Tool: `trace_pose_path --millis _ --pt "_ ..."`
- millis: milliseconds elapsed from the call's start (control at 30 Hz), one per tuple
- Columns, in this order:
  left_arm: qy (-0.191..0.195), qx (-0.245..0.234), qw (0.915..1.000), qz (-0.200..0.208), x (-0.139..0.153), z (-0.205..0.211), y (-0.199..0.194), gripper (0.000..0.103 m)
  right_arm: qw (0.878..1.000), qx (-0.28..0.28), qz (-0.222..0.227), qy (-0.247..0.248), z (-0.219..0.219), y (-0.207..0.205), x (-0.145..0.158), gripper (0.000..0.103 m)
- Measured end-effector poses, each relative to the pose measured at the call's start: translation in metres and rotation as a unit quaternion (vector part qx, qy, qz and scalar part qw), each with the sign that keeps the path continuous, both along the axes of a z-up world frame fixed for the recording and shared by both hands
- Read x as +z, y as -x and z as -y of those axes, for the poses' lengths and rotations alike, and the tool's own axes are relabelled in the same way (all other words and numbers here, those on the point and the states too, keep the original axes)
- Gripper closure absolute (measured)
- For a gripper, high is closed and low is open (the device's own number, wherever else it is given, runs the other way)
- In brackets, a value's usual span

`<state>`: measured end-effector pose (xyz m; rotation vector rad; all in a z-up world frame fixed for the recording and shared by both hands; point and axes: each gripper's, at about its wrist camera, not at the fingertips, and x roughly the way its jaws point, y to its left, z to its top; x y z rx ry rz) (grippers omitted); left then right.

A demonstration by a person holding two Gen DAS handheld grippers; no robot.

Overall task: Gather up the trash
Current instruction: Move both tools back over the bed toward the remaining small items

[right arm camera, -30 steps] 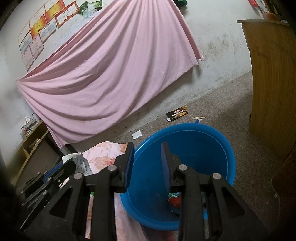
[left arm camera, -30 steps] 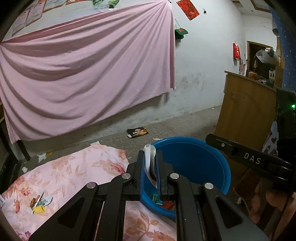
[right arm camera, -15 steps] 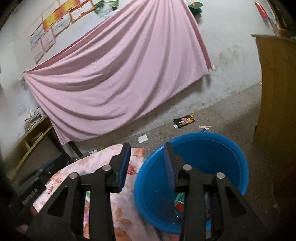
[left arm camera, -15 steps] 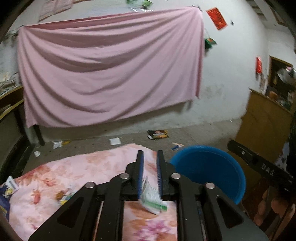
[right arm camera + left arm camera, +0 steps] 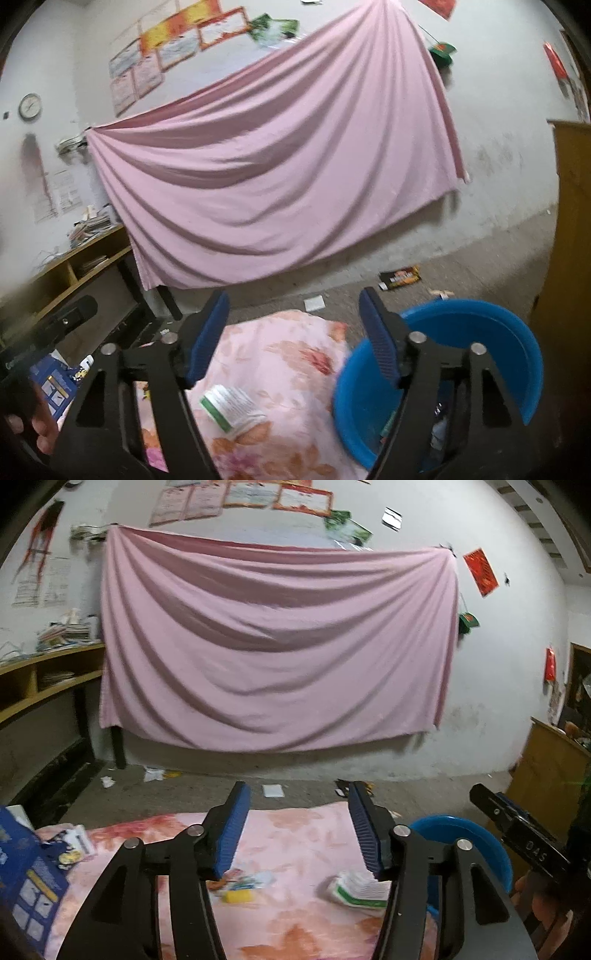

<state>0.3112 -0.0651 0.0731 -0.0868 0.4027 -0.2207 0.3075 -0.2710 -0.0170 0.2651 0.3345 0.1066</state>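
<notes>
A white and green wrapper (image 5: 354,886) lies loose on the pink floral cloth (image 5: 295,830), left of the blue basin (image 5: 461,830). My left gripper (image 5: 297,801) hovers above the cloth; its jaws are opening and nothing is between them. Under it lie a small yellow piece (image 5: 240,896) and some coloured scraps (image 5: 253,879). In the right wrist view the wrapper (image 5: 229,404) rests on the cloth (image 5: 280,350) beside the basin (image 5: 480,321), which holds some trash. My right gripper (image 5: 293,299) is empty too, its jaws opening wide.
A blue printed box (image 5: 26,878) sits at the cloth's left end. Papers and a dark packet (image 5: 400,277) litter the floor by the wall. A wooden shelf (image 5: 48,679) stands left, a wooden cabinet (image 5: 550,768) right. A pink sheet (image 5: 277,646) hangs on the wall.
The left gripper let go of the white and green wrapper, which dropped onto the cloth beside the basin. Both grippers swung left, away from the basin, and both jaws spread wider.
</notes>
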Motion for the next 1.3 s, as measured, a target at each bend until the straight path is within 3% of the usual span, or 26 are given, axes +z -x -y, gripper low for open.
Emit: trace_pose_path --millis 167,300,533,800,967,1300 --pt "0.021 0.038 0.9984 0.038 -0.003 -0.038 0.015 0.021 0.999 0.022 0.041 0.016 -0.027 0.006 0.004 0.0" --pt "0.028 0.066 0.9954 0.064 -0.006 -0.066 0.027 0.006 0.996 0.043 0.072 0.018 -0.052 0.007 0.005 0.0" --pt "0.004 0.101 0.9908 0.09 -0.02 -0.101 0.039 0.004 0.992 0.074 0.102 0.027 -0.087 0.005 0.003 0.0" --pt "-0.003 0.106 0.9912 0.078 -0.043 -0.118 0.04 0.004 0.988 0.119 0.072 0.067 -0.126 -0.012 -0.012 0.0" --pt "0.003 0.093 0.9945 0.05 -0.053 -0.122 0.035 0.004 0.988 0.13 0.037 0.077 -0.131 -0.026 -0.02 0.0" --pt "-0.026 0.049 0.9965 -0.063 -0.079 -0.107 -0.003 0.006 0.98 0.159 -0.054 0.105 -0.141 -0.054 -0.045 0.004"
